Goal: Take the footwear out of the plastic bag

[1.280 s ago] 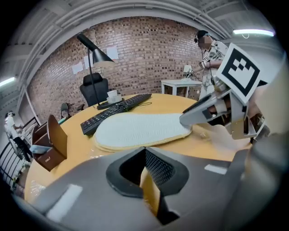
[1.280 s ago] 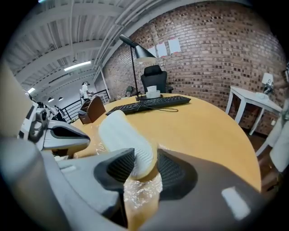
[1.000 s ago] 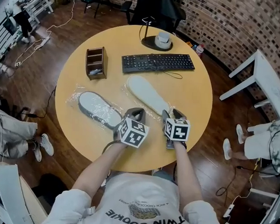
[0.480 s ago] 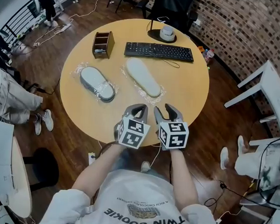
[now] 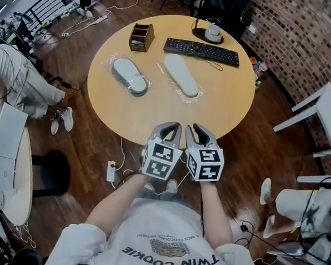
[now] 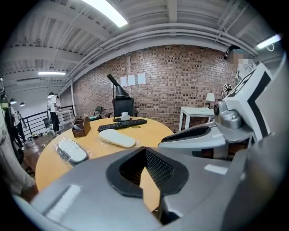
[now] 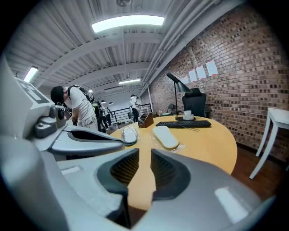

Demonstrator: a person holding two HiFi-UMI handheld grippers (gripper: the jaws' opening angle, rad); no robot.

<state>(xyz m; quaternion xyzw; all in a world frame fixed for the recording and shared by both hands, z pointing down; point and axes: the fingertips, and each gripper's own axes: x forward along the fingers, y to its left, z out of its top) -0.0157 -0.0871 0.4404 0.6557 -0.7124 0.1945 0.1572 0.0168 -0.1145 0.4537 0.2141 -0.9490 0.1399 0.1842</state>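
Two slippers lie in clear plastic bags on the round wooden table. A grey one is at the left and a pale one lies sole up beside it. Both grippers hover side by side over the floor just off the table's near edge, well short of the bags. My left gripper has its tips together and holds nothing. My right gripper has just been closing; a narrow gap remains with nothing in it. Both slippers show ahead in the left gripper view.
Behind the slippers are a black keyboard, a wooden organiser and a lamp base with a cup. A white table stands at the right. A person's leg is at the left. A power strip lies on the floor.
Both grippers have drawn back from over the table near the pale slipper to beyond its near edge, and risen. The right jaws have narrowed. The slippers have not moved.
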